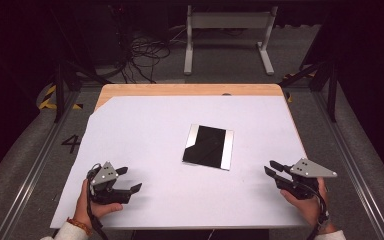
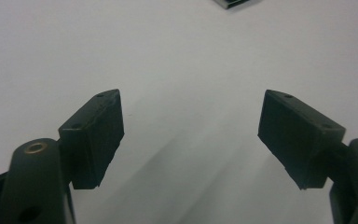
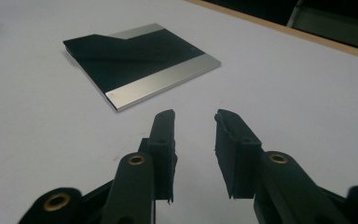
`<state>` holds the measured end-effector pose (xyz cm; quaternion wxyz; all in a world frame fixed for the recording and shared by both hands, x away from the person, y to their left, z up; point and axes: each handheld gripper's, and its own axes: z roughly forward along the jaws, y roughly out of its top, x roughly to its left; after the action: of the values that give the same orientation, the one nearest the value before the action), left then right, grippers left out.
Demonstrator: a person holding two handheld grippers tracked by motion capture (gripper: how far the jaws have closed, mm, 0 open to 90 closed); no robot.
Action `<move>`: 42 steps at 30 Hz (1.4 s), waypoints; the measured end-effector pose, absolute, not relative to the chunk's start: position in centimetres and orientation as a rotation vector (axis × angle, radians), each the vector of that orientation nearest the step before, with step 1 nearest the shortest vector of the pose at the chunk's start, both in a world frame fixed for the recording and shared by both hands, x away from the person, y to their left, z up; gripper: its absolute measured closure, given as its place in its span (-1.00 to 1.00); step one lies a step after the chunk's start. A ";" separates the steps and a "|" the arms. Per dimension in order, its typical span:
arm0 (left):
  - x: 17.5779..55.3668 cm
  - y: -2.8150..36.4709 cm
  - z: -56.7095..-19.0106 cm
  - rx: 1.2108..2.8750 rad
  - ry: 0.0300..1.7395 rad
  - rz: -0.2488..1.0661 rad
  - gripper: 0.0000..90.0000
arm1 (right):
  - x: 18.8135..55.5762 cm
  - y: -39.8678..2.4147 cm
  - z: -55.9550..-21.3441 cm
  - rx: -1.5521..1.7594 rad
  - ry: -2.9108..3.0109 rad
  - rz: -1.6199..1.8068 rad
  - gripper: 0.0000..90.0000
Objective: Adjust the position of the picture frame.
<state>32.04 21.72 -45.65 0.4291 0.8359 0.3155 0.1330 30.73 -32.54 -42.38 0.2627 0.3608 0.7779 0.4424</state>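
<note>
While a flat black panel (image 1: 208, 146) with silver strips along two edges is lying near the middle of the white sheet (image 1: 145, 125) covering the desk (image 1: 190, 89), both pairs of tongs are being held low near the front edge, well apart from it. The left tongs (image 1: 129, 179) are being kept wide open over bare sheet, with nothing between the jaws. The right tongs (image 1: 271, 167) are being pointed toward the panel, their jaws being held only narrowly apart and empty. In the right gripper view, the panel (image 3: 142, 60) is being seen beyond the tips, untouched, one silver strip facing them.
</note>
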 end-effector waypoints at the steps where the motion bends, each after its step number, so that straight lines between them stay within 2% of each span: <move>1: 32.0 21.7 -45.7 2.086 0.788 0.332 -0.37 | 30.8 -32.5 -42.5 0.978 2.110 1.193 0.54; 5: 31.8 21.0 -45.7 2.108 0.757 0.343 -0.33 | 30.9 -32.3 -42.5 0.982 2.118 1.185 0.52; 6: 31.7 20.8 -45.7 2.118 0.748 0.351 -0.34 | 30.9 -32.2 -42.5 0.980 2.118 1.185 0.45; 10: 31.5 20.8 -45.7 2.116 0.741 0.375 -0.29 | 31.0 -31.9 -42.6 0.980 2.128 1.171 0.43; 14: 31.7 20.5 -45.7 2.132 0.725 0.394 -0.25 | 31.4 -30.6 -42.9 0.955 2.177 1.153 0.30; 16: 31.7 20.2 -45.7 2.140 0.709 0.388 -0.24 | 31.5 -30.5 -43.0 0.956 2.182 1.151 0.29; 19: 31.8 19.4 -45.7 2.177 0.660 0.379 -0.02 | 32.2 -30.3 -43.0 0.953 2.191 1.150 0.35; 20: 31.9 19.1 -45.7 2.190 0.647 0.374 0.18 | 32.5 -30.3 -43.1 0.956 2.193 1.159 0.41; 23: 32.3 18.2 -45.7 2.211 0.618 0.334 0.58 | 33.6 -30.0 -43.2 0.965 2.205 1.164 0.60; 26: 32.9 17.5 -45.9 2.224 0.605 0.294 0.84 | 34.7 -29.2 -43.3 0.951 2.233 1.135 0.81; 27: 32.9 17.5 -45.9 2.224 0.605 0.294 0.89 | 34.7 -29.2 -43.3 0.951 2.233 1.135 0.81; 28: 33.1 17.0 -46.0 2.233 0.597 0.278 0.94 | 35.3 -28.7 -43.3 0.942 2.253 1.123 0.91; 35: 34.2 15.2 -46.1 2.252 0.576 0.258 0.99 | 37.6 -27.8 -43.5 0.979 2.265 1.116 1.00; 42: 35.3 13.8 -46.4 2.252 0.590 0.249 0.96 | 37.7 -26.1 -44.5 0.953 2.358 1.093 1.00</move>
<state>35.26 13.77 -46.38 0.3898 0.8858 0.2321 0.0978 37.72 -26.13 -44.53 0.1856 0.3383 0.8370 0.3880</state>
